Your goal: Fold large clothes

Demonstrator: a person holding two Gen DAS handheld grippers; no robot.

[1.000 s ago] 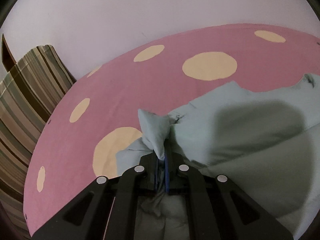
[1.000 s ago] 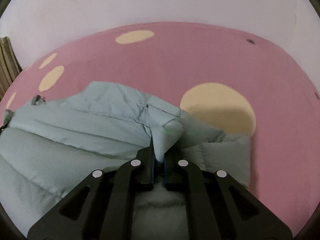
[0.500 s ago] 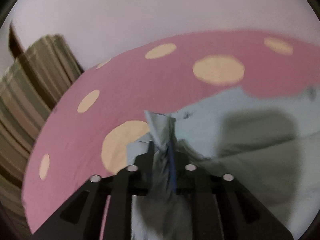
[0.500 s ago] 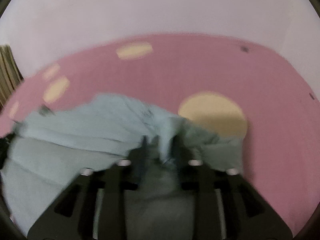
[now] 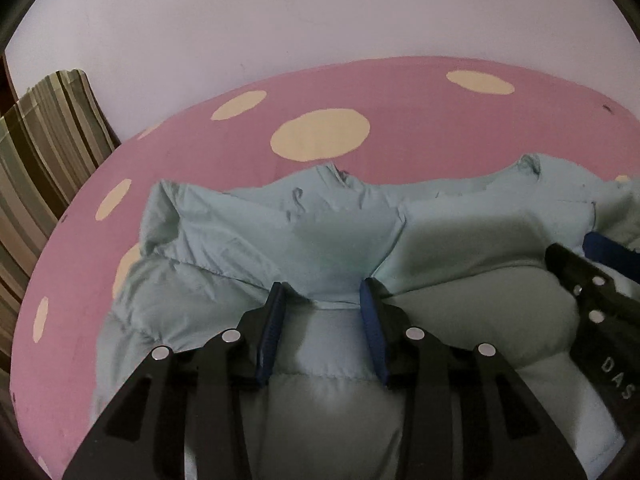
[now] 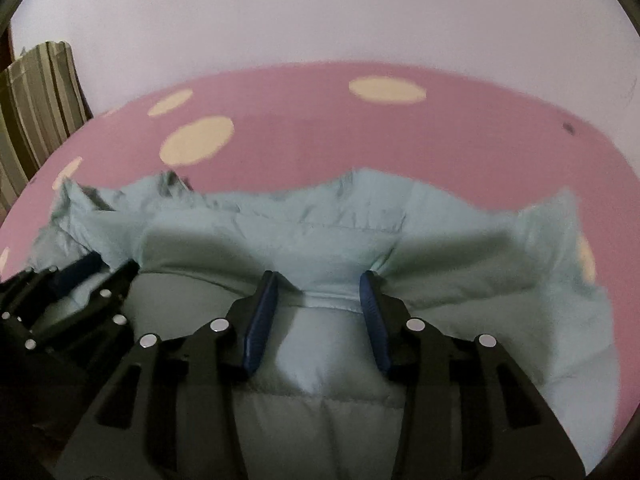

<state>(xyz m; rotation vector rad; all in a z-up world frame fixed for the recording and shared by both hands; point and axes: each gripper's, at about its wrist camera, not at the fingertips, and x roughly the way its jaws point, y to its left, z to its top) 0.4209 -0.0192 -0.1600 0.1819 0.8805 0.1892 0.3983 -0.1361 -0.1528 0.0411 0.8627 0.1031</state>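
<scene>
Lying under both parted grippers (image 5: 322,294) (image 6: 318,282) — jacket (image 5: 280,236).

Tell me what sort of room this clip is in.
Probably a bedroom: a pink sheet with cream dots covers a wide flat surface against a plain wall, with a striped cushion beside it and a pale-blue jacket spread on top.

Left claw (image 5: 322,294) and right claw (image 6: 320,282) have just opened, side by side.

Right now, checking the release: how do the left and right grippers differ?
The left gripper stands over the jacket toward its left end; the right gripper toward its right end. The left has just been opening further; the right has not. Both are open over quilted fabric, pinching nothing.
</scene>
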